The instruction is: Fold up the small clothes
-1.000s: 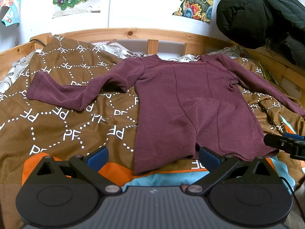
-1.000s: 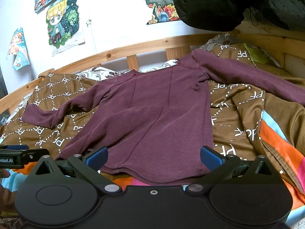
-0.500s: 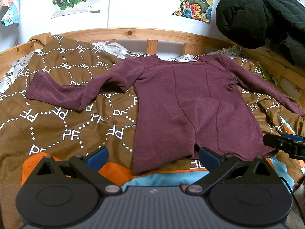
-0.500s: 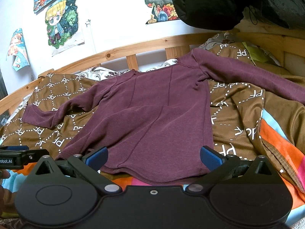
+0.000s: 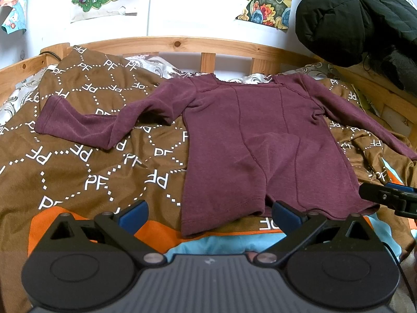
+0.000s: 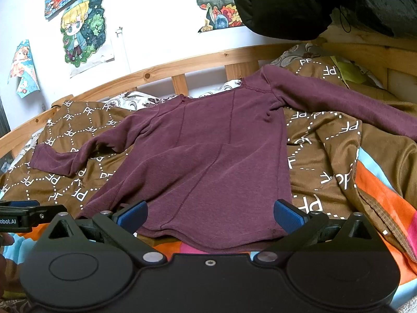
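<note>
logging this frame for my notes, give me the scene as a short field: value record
garment: maroon long-sleeve top, spread flat, back up, sleeves out to both sides
surface: brown PF blanket on a wooden bed
left claw: open, empty, at the hem's left part
right claw: open, empty, over the hem
fold progress: none yet
background: black jacket, posters on the wall

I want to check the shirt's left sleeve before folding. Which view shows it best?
The left wrist view: the left sleeve lies whole and large on the brown blanket, cuff included. The right wrist view shows it smaller, off at the frame's left side.
</note>
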Demonstrator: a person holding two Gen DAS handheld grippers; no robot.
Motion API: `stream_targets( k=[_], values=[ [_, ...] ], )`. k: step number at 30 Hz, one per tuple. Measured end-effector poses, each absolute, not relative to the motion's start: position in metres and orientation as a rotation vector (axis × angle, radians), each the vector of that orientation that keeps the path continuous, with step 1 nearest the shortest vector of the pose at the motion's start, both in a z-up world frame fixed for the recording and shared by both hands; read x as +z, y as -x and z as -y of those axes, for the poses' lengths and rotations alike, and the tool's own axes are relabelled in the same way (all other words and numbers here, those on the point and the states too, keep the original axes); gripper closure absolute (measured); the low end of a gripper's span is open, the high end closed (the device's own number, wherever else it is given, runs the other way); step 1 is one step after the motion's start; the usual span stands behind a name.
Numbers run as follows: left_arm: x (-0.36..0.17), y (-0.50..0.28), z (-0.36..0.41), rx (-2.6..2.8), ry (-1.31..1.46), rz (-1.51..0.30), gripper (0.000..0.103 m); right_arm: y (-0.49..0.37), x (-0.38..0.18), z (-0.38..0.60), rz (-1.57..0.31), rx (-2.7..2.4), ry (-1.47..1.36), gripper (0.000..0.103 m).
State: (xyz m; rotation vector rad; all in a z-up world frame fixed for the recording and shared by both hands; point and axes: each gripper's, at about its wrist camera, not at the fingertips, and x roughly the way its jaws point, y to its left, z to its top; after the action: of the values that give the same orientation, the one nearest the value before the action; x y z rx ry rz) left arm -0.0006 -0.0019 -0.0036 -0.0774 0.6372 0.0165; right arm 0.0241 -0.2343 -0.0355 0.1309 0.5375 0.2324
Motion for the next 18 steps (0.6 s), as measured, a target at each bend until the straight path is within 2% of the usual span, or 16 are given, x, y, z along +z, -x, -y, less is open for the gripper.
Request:
stream_targets(
  k=[18],
  values=[
    [-0.0034, 0.0010, 0.0017, 0.014, 0.088, -0.646, 0.000, -0.0242, -0.0365, 0.2346, -0.540, 0.233, -0.135, 0.000]
  ],
)
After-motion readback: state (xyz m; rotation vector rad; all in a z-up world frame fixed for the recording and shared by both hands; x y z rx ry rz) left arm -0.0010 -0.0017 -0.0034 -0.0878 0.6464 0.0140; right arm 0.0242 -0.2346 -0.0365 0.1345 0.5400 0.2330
